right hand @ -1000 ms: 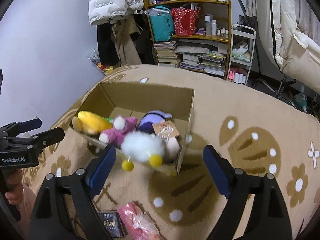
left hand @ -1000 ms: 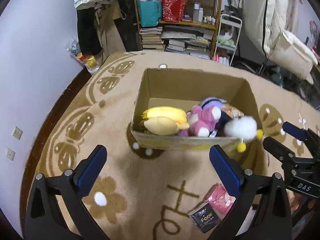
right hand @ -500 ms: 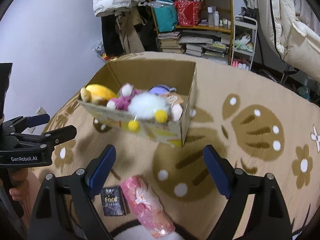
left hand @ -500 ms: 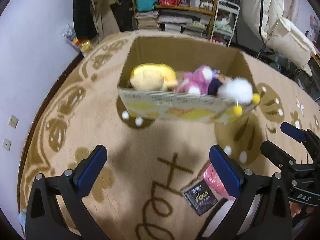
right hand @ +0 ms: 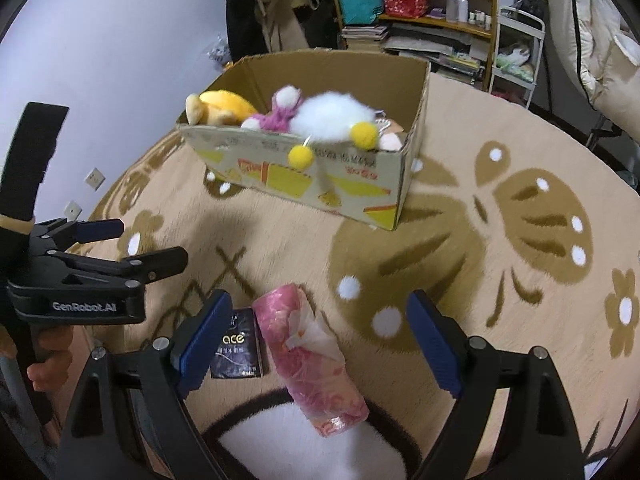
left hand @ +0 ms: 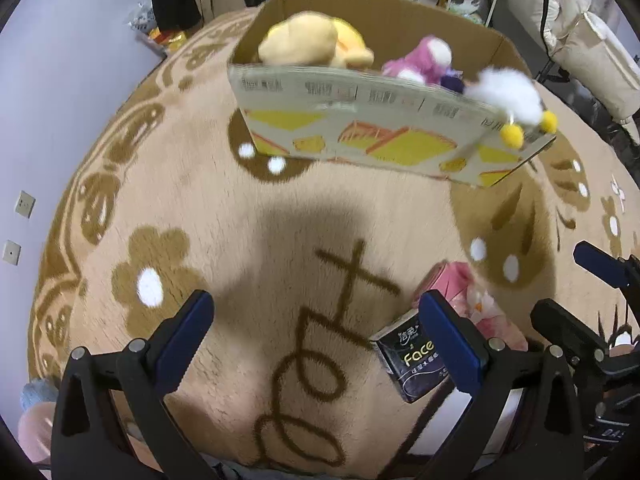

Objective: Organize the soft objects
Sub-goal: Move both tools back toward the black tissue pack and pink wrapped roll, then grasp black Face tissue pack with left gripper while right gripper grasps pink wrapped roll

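Note:
A cardboard box [left hand: 360,120] [right hand: 280,168] on the rug holds a yellow plush [left hand: 312,46] [right hand: 224,106], a pink plush [left hand: 424,60] [right hand: 280,112] and a white fluffy toy [left hand: 508,96] [right hand: 332,114] with yellow pompoms hanging over the front wall. A pink tissue pack [right hand: 308,356] [left hand: 476,308] and a black tissue pack [right hand: 238,346] [left hand: 416,360] lie on the rug in front. My left gripper [left hand: 316,340] is open and empty above the rug. My right gripper [right hand: 320,336] is open, above the pink pack.
The round beige rug [right hand: 500,220] has brown flower patterns. Behind the box stand shelves [right hand: 420,20] with books and bags, hanging clothes and a white padded chair [left hand: 592,40]. A wall with sockets [left hand: 24,204] is on the left.
Both grippers have pulled back from the box and tilted down toward the rug. The two tissue packs now show larger and closer. Both stay open.

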`<state>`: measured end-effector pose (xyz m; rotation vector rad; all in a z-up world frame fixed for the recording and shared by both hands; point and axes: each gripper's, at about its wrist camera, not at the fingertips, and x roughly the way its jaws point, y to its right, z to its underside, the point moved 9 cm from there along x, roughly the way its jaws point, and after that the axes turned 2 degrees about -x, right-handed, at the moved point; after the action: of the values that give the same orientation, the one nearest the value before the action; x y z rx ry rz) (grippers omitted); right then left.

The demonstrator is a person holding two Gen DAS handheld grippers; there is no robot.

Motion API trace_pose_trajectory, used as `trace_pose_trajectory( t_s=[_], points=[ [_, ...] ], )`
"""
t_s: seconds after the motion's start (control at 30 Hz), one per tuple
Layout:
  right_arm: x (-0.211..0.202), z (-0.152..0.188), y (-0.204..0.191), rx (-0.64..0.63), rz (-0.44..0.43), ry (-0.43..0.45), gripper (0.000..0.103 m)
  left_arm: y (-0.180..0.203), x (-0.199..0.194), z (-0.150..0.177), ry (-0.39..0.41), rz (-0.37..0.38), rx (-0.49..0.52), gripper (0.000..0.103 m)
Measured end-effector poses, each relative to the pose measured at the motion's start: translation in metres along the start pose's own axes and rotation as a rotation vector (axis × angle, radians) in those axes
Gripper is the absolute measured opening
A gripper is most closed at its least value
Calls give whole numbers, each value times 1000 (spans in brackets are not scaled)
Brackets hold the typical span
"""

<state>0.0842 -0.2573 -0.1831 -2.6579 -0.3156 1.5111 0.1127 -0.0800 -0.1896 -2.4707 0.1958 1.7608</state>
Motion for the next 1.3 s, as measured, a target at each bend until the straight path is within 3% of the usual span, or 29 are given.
trace_pose_trajectory(
  t_s=[0.37, 0.6, 0.77, 0.97, 1.3],
  points=[
    [22, 19, -2, -5, -29, -119, 93, 8, 22, 16, -117, 102, -43, 101],
    [34, 30, 4, 21, -36, -177, 93, 15, 38, 23, -187, 107, -47, 101],
    [43, 37, 5, 22, -46, -223, 92, 19, 47, 24, -195, 106, -49, 101],
    [58, 51, 3, 19, -48, -300, 86, 28, 64, 26, -226, 107, -27, 101],
    [65, 57, -2, -3, -38, -337, 86, 44, 81, 30, -283, 134, -7, 101]
  ],
)
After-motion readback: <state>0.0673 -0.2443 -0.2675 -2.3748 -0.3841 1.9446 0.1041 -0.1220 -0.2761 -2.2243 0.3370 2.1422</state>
